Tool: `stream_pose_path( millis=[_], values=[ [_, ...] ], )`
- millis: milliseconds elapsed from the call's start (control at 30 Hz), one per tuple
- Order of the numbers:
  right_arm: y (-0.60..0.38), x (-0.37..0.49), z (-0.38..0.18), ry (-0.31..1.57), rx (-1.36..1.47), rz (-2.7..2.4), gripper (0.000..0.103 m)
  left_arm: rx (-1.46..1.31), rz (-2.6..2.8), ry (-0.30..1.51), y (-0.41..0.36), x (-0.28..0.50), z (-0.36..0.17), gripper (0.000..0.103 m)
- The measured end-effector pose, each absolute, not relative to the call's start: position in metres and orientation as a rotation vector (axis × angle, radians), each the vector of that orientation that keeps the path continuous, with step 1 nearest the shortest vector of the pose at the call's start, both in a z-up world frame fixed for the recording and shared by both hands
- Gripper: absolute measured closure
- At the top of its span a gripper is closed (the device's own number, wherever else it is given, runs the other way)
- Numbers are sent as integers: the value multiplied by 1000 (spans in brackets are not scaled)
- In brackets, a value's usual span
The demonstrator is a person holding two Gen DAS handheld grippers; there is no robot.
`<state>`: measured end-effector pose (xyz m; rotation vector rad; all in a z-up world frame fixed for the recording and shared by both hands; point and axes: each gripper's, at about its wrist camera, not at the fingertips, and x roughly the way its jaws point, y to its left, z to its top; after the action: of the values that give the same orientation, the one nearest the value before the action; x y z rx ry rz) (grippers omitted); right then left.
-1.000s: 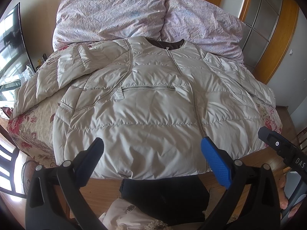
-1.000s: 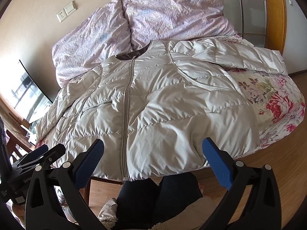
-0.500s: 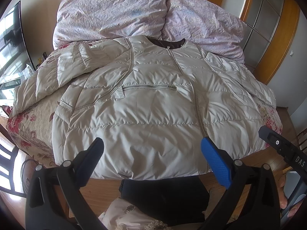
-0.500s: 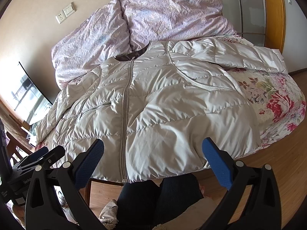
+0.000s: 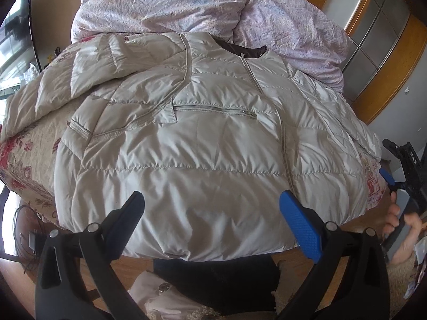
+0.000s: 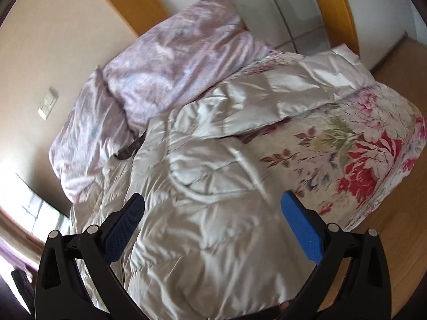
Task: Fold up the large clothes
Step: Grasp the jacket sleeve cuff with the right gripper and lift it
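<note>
Fingers (image 5: 300, 229) of the left gripper (image 5: 210, 218) are spread wide in the left wrist view and grip nothing. Both tips sit above the lower hem of the padded jacket (image 5: 202, 154); whether they touch the fabric cannot be judged from this angle. The jacket lies front up and zipped on the floral bedspread (image 5: 24, 157), collar toward the lilac pillows (image 5: 165, 2), hem at the near edge of the bed. One sleeve (image 5: 53, 93) runs out to the left over the bedspread. At the right edge, a hand (image 5: 403, 229) holds the right gripper's handle beside the bed.

Right wrist view: the right gripper (image 6: 212, 216) is likewise fully open and empty, fingers (image 6: 301, 226) positioned over the jacket's (image 6: 202, 229) side panel. The picture is motion-blurred, so contact probably cannot be confirmed. The other sleeve (image 6: 291, 90) lies across the bedspread (image 6: 368, 160) toward the far corner, with the pillows (image 6: 165, 72) behind it.
</note>
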<state>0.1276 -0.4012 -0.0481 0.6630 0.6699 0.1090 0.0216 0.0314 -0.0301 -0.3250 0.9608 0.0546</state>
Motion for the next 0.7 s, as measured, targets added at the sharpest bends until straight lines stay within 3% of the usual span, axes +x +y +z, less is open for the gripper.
stream_pose_path(
  millis=[33, 167, 233, 433, 700],
  values=[
    [-422, 139, -51, 676, 728, 73, 1, -333, 45, 962, 33, 23, -31, 2],
    [-500, 172, -72, 670, 971, -82, 30, -353, 26, 952, 35, 30, -34, 2],
    [-529, 183, -85, 671, 1080, -125, 39, -380, 23, 945, 38, 35, -36, 2],
    [-570, 212, -105, 653, 1181, -235, 46, -450, 22, 908, 49, 50, -41, 2],
    [-591, 241, -121, 641, 1230, -242, 64, -516, 9, 926, 64, 75, -50, 2]
  ],
)
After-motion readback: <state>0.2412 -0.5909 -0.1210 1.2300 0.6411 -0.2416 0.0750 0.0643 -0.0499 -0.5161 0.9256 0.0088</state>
